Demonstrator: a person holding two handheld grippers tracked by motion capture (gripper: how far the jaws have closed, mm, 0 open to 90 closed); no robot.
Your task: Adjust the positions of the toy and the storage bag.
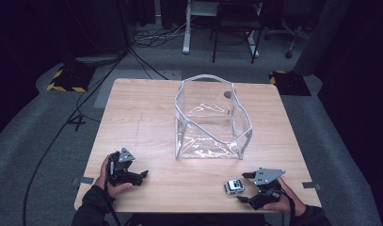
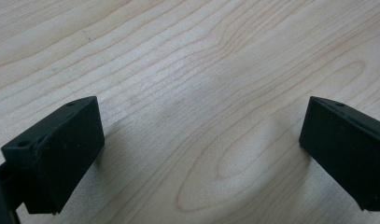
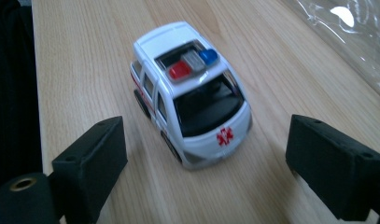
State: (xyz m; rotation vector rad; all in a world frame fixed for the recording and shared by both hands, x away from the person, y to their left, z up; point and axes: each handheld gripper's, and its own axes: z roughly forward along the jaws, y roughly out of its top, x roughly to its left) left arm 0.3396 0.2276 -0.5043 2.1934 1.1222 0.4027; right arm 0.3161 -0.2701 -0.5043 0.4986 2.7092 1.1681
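In the high view the toy ambulance (image 1: 234, 187), just left of the right gripper (image 1: 246, 187), is too small for its markings to be read. In the right gripper view the clear bag (image 3: 346, 32) beyond the ambulance is cut off by the frame's edge. In the left gripper view both jaws run out of frame, over bare table (image 2: 197, 93).

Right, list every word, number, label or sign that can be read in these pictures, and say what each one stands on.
No words or numbers can be read anywhere.
Red star-shaped medical emblem, a sign with no letters: on the front of the small white toy ambulance, between the open right gripper jaws.
Red stripe along the ambulance's side: any lettering there is too blurred to tell.
Clear plastic zip bag with grey edging: no print to be seen.
Light wooden table: bare grain.
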